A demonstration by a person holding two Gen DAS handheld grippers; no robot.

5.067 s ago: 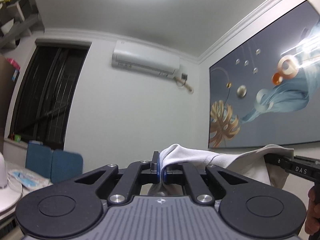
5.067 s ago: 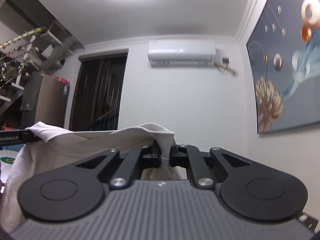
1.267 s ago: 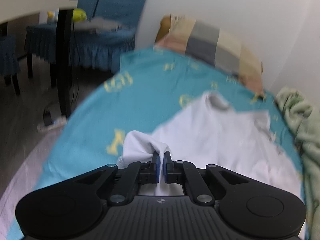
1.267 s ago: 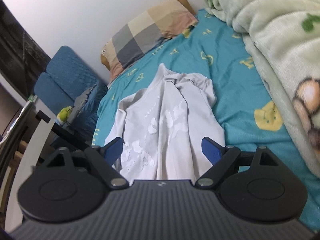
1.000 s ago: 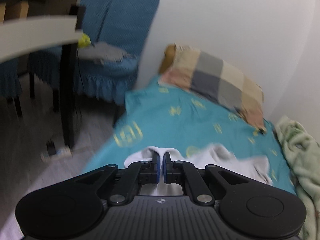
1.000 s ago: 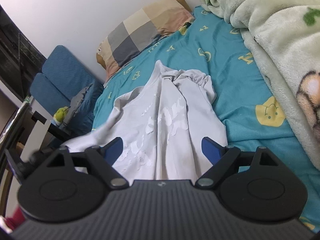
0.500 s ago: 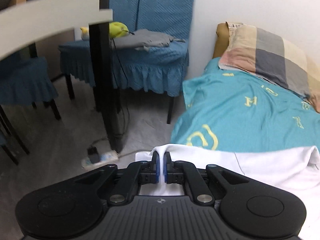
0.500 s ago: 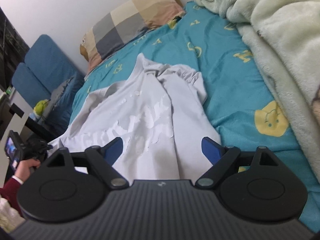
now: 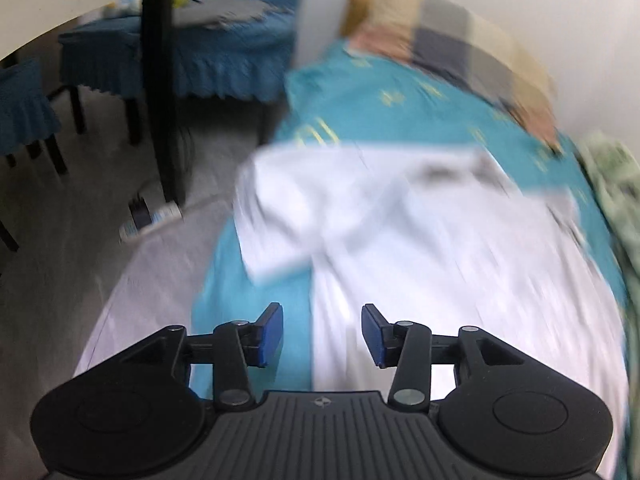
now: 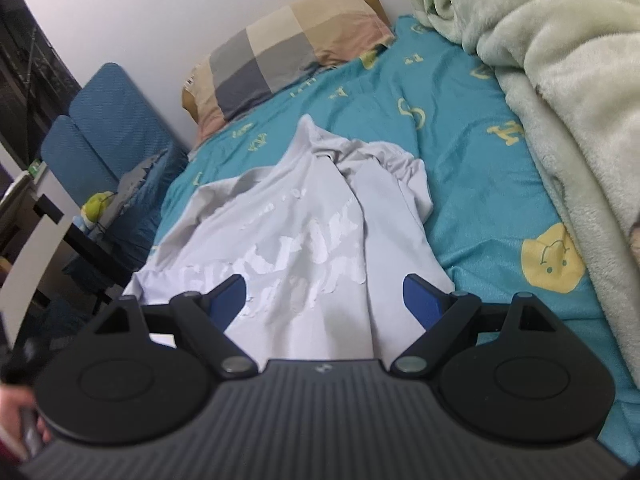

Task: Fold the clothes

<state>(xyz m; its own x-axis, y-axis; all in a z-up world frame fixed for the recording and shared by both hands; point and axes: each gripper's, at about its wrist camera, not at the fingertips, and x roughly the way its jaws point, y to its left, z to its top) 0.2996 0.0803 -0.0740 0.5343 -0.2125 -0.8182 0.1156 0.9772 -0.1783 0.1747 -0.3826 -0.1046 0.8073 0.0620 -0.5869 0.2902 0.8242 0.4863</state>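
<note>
Left gripper (image 9: 322,334) opening over, not pinching, white shirt (image 10: 304,240); right gripper (image 10: 324,296) spread wide above it; bunched far-right sleeve risks a crooked fold.

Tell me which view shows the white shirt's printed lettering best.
The right wrist view: the white shirt lies sharp there, and its cracked white lettering shows across the middle. The left wrist view is motion-blurred, so the shirt is a pale smear with no lettering visible.
</note>
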